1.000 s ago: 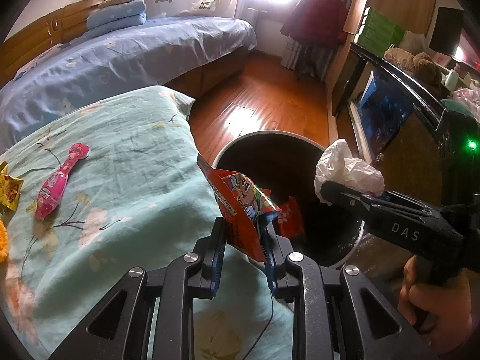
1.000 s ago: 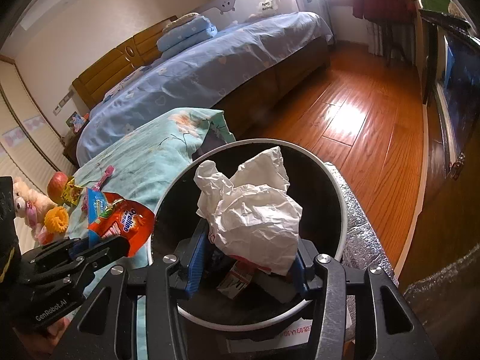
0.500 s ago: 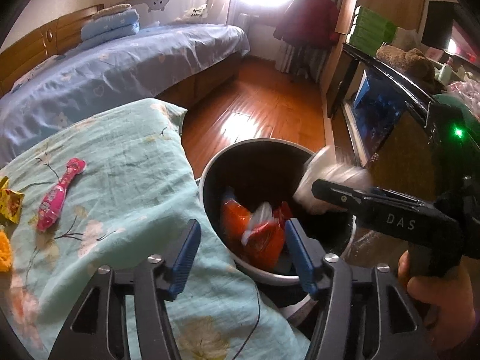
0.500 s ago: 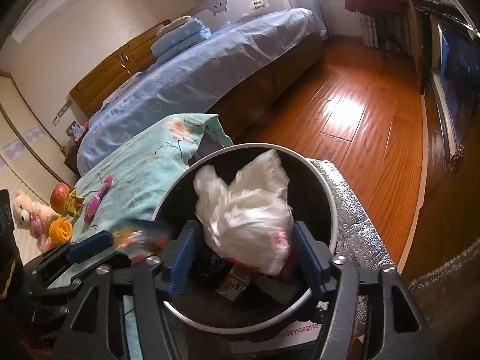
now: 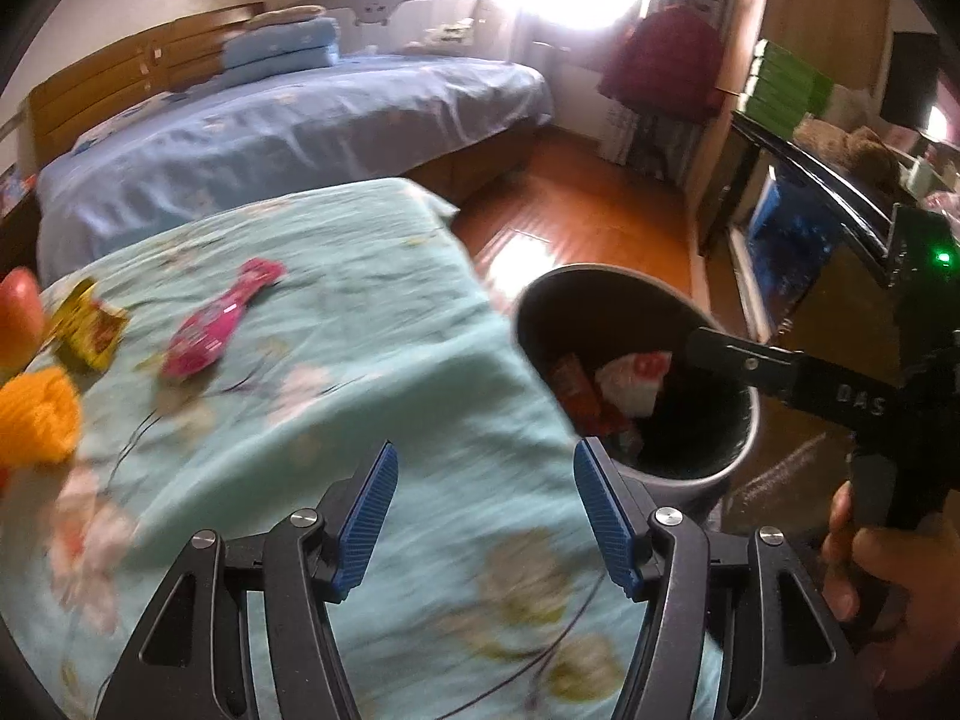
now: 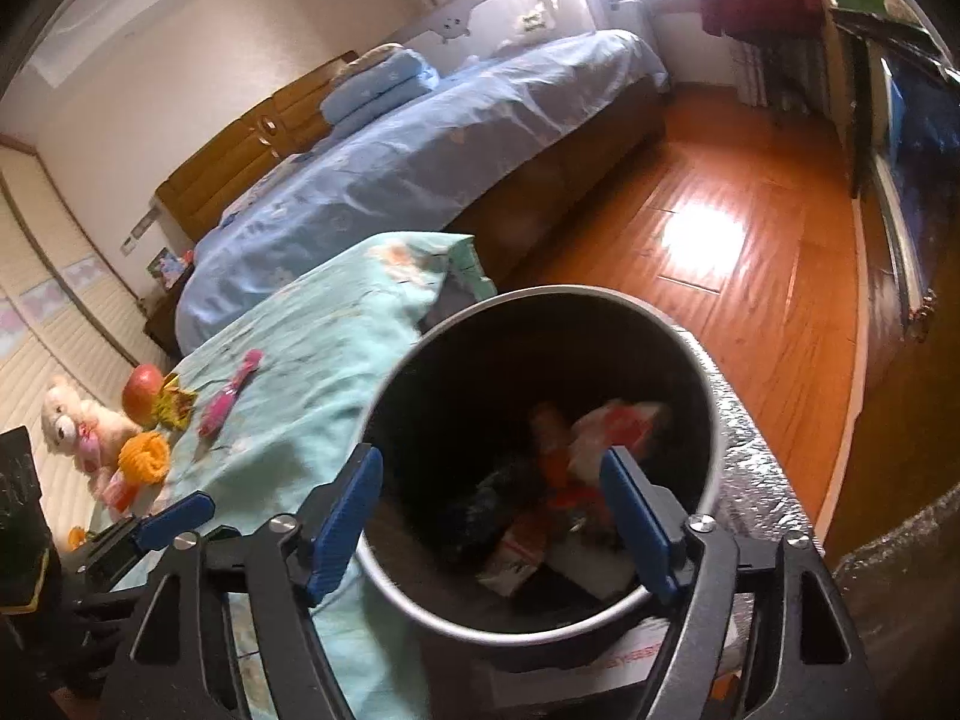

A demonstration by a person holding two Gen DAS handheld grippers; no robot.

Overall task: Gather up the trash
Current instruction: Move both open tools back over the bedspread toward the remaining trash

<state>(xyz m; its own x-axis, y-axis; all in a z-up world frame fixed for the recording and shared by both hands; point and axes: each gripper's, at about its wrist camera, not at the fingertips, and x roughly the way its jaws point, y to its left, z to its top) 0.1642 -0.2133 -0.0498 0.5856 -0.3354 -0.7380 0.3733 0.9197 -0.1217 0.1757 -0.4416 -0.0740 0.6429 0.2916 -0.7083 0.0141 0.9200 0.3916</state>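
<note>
We are seeing crumpled white paper and red-orange wrappers (image 6: 576, 468) lying in the dark bin (image 6: 714, 420) just beyond our right claw (image 6: 492, 504). Its jaws are opening, empty. Our left claw (image 5: 480, 516) is standing apart, empty.

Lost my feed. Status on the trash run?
Left claw open, empty. Right claw opening, empty, over bin. Wrappers in bin. Yellow wrapper left on cloth. Nothing blocking.
</note>
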